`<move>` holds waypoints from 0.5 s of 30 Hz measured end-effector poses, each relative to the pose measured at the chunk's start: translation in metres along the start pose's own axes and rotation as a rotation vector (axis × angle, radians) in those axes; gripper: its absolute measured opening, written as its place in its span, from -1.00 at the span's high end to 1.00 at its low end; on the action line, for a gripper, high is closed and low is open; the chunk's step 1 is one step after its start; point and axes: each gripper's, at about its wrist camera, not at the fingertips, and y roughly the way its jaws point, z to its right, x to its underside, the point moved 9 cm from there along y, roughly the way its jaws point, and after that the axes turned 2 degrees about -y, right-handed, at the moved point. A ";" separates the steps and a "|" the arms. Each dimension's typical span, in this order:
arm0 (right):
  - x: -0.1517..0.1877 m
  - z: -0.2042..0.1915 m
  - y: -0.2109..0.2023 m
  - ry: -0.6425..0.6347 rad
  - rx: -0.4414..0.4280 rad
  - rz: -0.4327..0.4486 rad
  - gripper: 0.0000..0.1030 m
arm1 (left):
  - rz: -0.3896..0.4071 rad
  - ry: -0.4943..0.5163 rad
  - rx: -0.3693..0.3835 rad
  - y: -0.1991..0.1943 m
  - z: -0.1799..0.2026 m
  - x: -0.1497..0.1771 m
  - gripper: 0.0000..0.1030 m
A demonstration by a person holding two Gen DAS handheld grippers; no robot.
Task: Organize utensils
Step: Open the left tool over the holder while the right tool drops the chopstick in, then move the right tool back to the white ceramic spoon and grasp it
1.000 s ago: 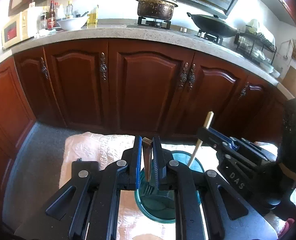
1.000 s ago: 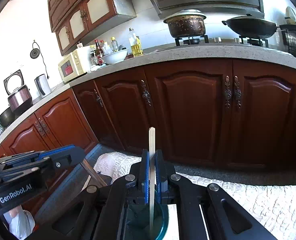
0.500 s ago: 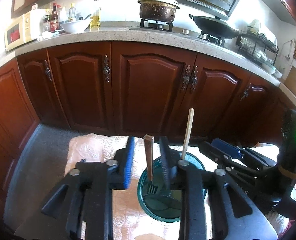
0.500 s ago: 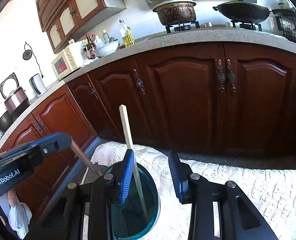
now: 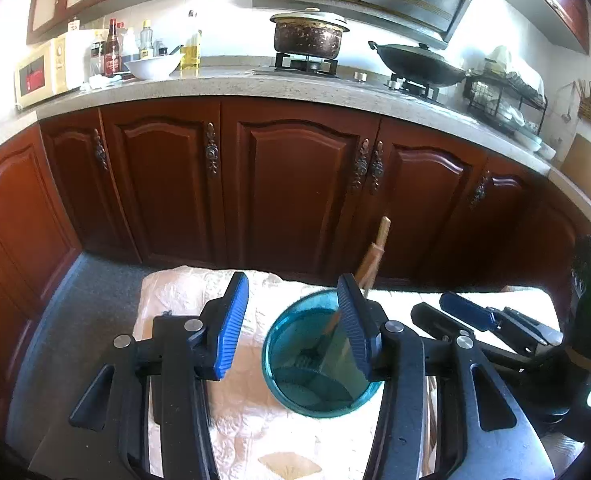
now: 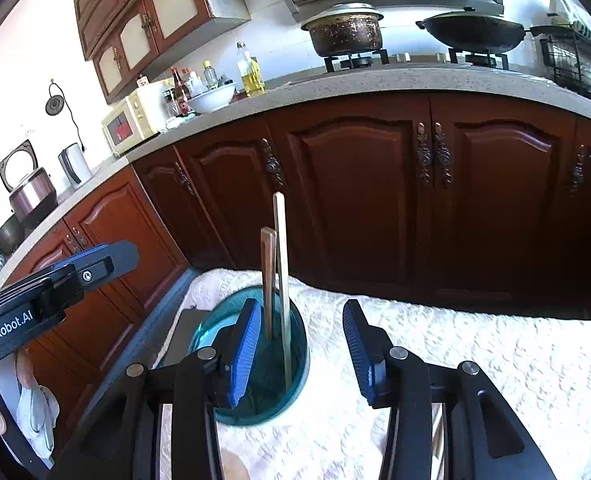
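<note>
A teal glass cup [image 5: 319, 360] stands on the white tablecloth [image 5: 255, 420]; it also shows in the right wrist view [image 6: 255, 368]. A wooden-handled fork [image 6: 268, 280] and a pale chopstick [image 6: 281, 280] stand in it, leaning on its rim. In the left wrist view the fork's tines [image 5: 307, 356] lie inside the cup and the handles [image 5: 375, 252] rise behind my right finger. My left gripper [image 5: 293, 324] is open and empty just above the cup. My right gripper [image 6: 301, 348] is open and empty beside the cup.
Dark red kitchen cabinets [image 5: 295, 184] run behind the table under a stone counter [image 5: 255, 84] with a pot, a wok, bottles and a microwave. The right gripper's body [image 5: 515, 332] sits right of the cup. The cloth [image 6: 475, 360] stretches to the right.
Both grippers have opened and let go: the fork and the chopstick now stand loose in the cup. Both grippers have pulled back a little from the utensils.
</note>
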 end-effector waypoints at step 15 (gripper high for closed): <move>0.039 0.008 -0.052 -0.023 0.103 -0.023 0.15 | -0.044 0.008 -0.011 -0.021 0.019 0.059 0.11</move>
